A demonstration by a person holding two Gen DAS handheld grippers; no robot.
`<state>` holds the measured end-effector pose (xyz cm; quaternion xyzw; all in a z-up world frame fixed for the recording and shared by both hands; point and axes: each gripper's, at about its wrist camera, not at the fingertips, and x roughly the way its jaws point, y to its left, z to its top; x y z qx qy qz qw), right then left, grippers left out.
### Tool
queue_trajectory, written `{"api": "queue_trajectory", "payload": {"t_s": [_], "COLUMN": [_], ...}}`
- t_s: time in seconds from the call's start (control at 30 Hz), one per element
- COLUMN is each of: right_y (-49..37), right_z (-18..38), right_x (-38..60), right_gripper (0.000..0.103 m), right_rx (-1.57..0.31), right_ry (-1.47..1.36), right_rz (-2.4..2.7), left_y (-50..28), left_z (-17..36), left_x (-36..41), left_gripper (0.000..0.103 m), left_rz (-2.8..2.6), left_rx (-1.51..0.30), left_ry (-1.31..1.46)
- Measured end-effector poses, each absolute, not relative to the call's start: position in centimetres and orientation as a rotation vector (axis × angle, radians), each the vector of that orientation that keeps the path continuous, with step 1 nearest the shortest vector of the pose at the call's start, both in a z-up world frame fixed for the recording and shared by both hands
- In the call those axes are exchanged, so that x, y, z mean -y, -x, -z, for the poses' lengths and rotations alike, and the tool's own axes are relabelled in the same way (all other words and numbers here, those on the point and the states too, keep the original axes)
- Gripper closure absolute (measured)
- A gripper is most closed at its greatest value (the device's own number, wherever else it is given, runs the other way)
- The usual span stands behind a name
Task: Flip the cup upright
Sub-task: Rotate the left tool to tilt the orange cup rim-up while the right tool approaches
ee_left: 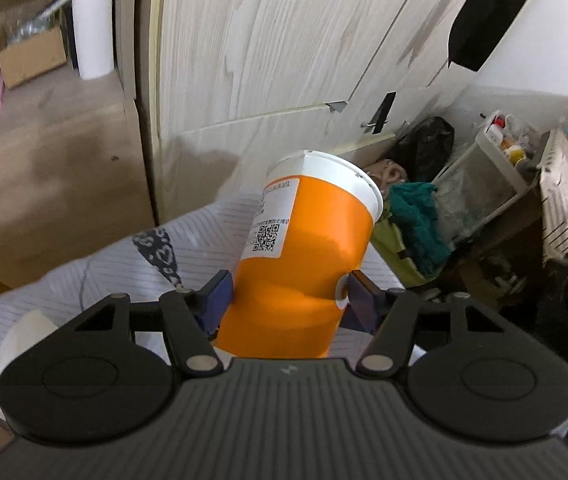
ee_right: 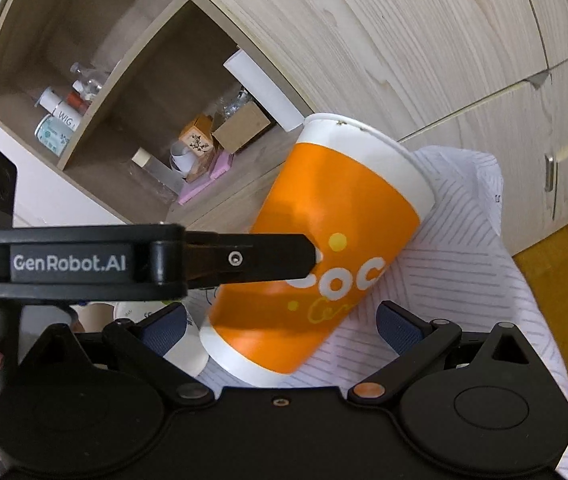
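An orange paper cup (ee_left: pixel 304 264) with white rims and a QR label is held in my left gripper (ee_left: pixel 288 300), which is shut on its lower body. The cup is tilted, its wide rim up and away from me, above a white striped cloth (ee_left: pixel 63 300). In the right wrist view the same cup (ee_right: pixel 324 248) leans with its rim up to the right, and the left gripper's black finger (ee_right: pixel 251 258) presses its side. My right gripper (ee_right: pixel 284 328) is open, its blue pads on either side of the cup's base, not touching it.
A wooden cabinet (ee_left: pixel 284 40) stands behind the cloth. An open shelf (ee_right: pixel 103 80) holds bottles, boxes and a white roll (ee_left: pixel 91 20). A clutter of bags and a plastic rack (ee_left: pixel 484 184) lies to the right. A white paper cup (ee_right: pixel 187 352) sits near my right gripper.
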<state>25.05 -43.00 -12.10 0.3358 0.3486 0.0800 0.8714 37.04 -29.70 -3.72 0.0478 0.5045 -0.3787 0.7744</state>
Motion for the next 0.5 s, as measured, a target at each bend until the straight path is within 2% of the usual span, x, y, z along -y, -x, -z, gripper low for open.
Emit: {"api": "queue_trajectory", "payload": {"t_s": [0.1, 0.5], "right_y": [-25.0, -22.9], "right_z": [12.2, 11.9], "right_x": [42.8, 42.7], "right_gripper": [0.013, 0.019], "right_rx": [-0.739, -0.805], "right_ry": [-0.702, -0.714], "right_rz": [-0.152, -0.206], "left_y": [-37.2, -35.0], "left_z": [3.9, 3.5], "left_x": [29.3, 28.3], "left_gripper": [0.043, 0.045], "left_rz": [0.829, 0.809], "left_rx": [-1.126, -1.2], "left_ry": [-0.058, -0.034]}}
